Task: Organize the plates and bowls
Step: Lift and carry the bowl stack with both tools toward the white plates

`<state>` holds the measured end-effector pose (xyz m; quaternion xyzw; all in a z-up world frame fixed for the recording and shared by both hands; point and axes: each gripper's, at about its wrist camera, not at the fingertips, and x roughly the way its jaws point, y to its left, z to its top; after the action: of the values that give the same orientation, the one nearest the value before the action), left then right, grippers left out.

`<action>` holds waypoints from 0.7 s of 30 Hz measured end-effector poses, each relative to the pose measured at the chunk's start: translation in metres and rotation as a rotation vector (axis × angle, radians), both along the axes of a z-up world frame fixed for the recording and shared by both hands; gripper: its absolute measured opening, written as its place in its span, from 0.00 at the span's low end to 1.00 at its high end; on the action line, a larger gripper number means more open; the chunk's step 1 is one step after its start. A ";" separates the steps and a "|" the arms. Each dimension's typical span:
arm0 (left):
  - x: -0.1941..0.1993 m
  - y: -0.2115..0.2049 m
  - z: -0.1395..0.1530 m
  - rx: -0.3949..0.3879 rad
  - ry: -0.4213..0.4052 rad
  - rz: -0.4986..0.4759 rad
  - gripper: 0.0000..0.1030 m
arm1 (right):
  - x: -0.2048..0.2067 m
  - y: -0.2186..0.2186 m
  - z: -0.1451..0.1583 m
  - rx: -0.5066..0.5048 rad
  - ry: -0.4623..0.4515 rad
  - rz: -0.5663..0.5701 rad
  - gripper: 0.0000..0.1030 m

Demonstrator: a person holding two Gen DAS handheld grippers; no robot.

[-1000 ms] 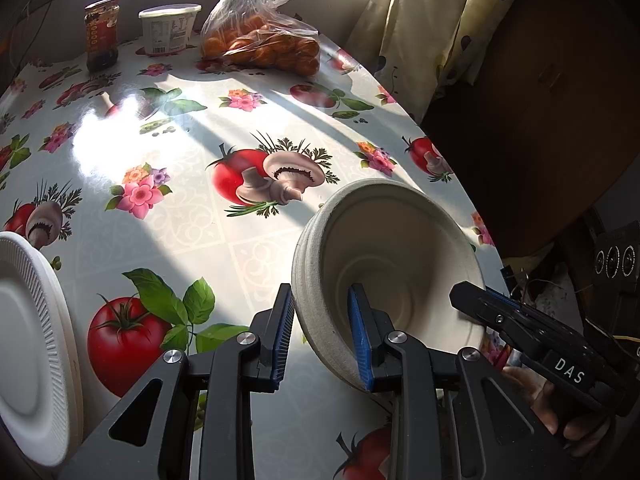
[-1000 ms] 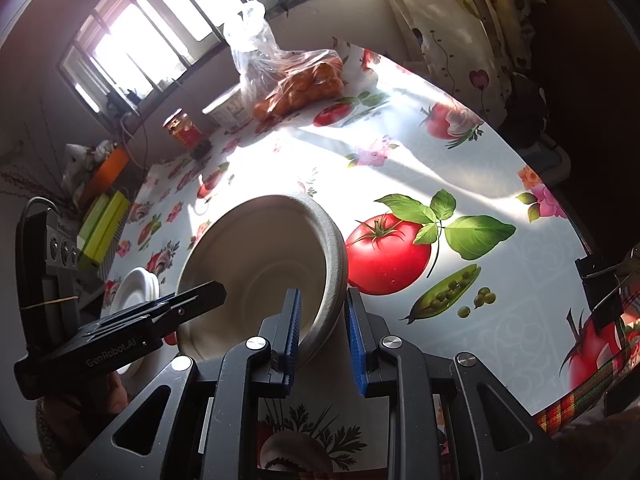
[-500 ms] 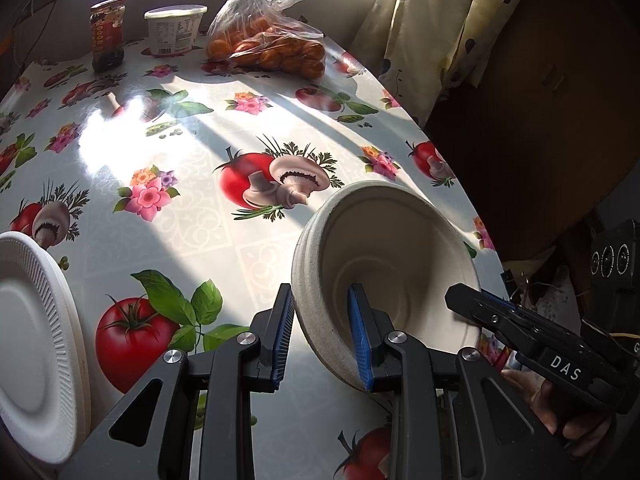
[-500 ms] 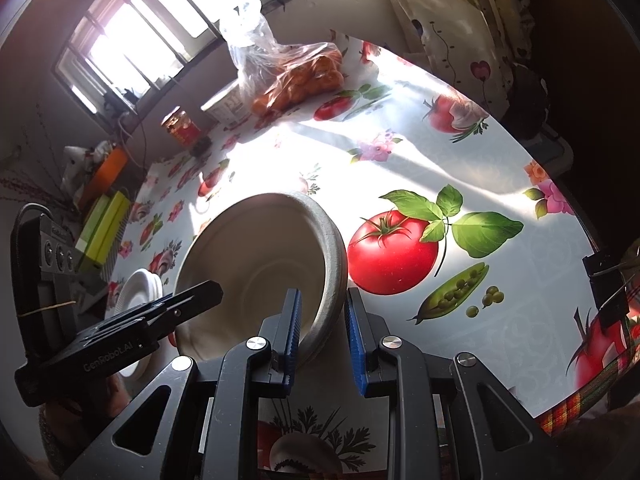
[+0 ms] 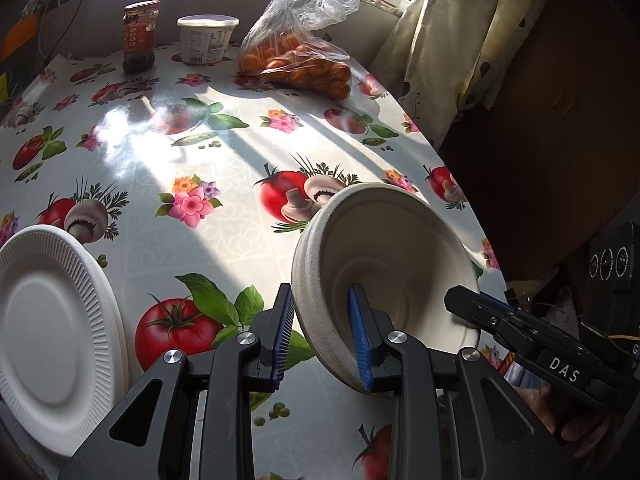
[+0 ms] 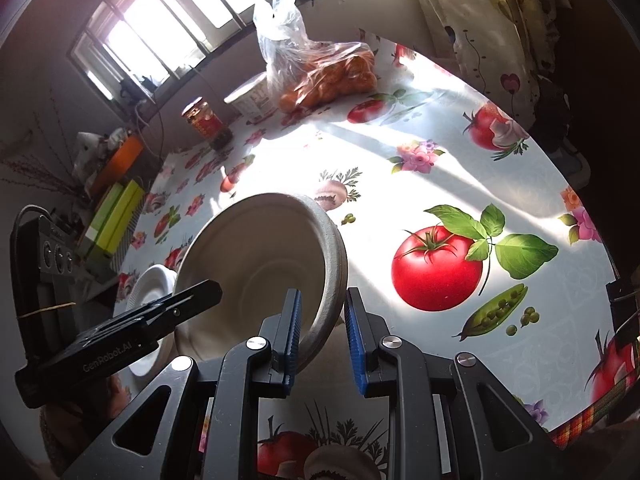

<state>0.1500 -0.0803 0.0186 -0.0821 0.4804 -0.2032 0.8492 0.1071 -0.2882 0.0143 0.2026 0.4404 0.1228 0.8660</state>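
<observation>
A beige paper bowl (image 5: 384,256) is held tilted above the patterned table between both grippers. My left gripper (image 5: 322,334) is shut on the bowl's near-left rim. My right gripper (image 6: 322,334) is shut on the opposite rim of the same bowl (image 6: 260,264); it shows as a black finger in the left wrist view (image 5: 496,320). A white ribbed paper plate (image 5: 48,320) lies on the table to the left and shows behind the bowl in the right wrist view (image 6: 152,284).
At the table's far end stand a red-lidded jar (image 5: 138,36), a white tub (image 5: 206,40) and a plastic bag of oranges (image 5: 300,60). A curtain (image 5: 452,40) hangs at the right. The table edge (image 5: 452,176) curves along the right.
Both grippers have carried the bowl slightly left toward the white plate, which now shows more fully at the left. Both grips have held.
</observation>
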 end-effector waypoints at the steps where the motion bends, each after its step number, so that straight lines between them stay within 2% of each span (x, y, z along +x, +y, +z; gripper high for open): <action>1: 0.000 0.003 0.001 -0.001 -0.001 0.008 0.28 | 0.001 0.003 0.001 -0.001 -0.001 0.007 0.21; 21: -0.007 0.074 0.008 -0.013 -0.018 0.153 0.28 | 0.026 0.074 0.013 -0.013 -0.010 0.145 0.21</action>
<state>0.1433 -0.0062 0.0265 -0.1222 0.4638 -0.1416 0.8660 0.1328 -0.2146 0.0277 0.1639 0.4505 0.1830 0.8583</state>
